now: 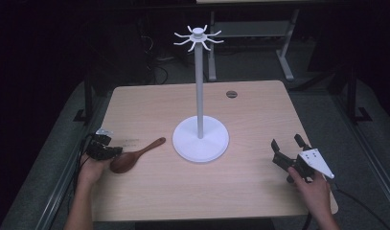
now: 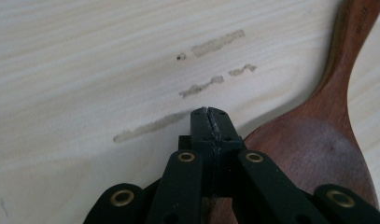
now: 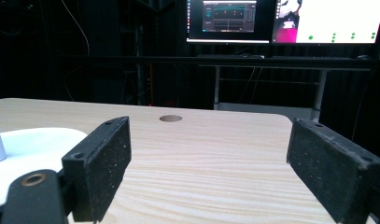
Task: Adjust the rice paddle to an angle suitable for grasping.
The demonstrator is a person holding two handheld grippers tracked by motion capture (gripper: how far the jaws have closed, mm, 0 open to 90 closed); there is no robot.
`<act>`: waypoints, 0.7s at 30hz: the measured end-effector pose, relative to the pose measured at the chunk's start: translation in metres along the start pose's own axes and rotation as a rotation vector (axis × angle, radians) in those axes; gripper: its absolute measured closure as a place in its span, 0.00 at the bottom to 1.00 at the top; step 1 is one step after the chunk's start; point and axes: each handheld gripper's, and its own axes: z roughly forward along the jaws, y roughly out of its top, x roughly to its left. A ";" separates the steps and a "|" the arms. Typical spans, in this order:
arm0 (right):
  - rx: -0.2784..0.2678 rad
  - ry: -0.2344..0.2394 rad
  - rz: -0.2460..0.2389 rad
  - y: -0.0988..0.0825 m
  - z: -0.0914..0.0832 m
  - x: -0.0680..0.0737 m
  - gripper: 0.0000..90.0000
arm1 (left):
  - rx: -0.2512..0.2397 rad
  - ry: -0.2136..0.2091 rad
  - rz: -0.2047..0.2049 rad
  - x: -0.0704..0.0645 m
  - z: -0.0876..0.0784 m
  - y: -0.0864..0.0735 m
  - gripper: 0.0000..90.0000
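L gripper (image 2: pixel 210 122) jaws pressed together, empty, tips on table (image 1: pixel 259 105) just beside wooden spoon (image 1: pixel 135 155) bowl. R gripper (image 1: pixel 291 151) spread, idle. Risk: closed tips shove spoon sideways, no grasp w/o reopening.

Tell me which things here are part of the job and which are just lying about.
Part of the job:
wooden spoon
left tool, shut, beside the spoon's bowl
white stand with hooks

Just there:
right tool, open, resting on the table
monitors behind the table
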 end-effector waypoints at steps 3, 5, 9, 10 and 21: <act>0.000 0.000 0.001 0.000 0.000 0.000 0.15 | -0.001 -0.003 -0.001 -0.002 -0.003 -0.004 1.00; 0.000 0.000 0.001 0.000 0.000 0.000 0.15 | 0.000 -0.010 0.005 -0.006 -0.005 -0.008 1.00; -0.001 0.000 0.001 0.000 0.000 0.000 0.15 | -0.002 -0.021 0.008 -0.010 -0.007 -0.011 1.00; 0.000 0.000 0.000 0.000 0.000 0.000 0.15 | 0.000 -0.027 0.013 -0.012 -0.009 -0.013 1.00; 0.000 0.000 0.001 0.000 0.000 0.000 0.15 | 0.000 -0.085 0.040 -0.034 -0.017 -0.024 1.00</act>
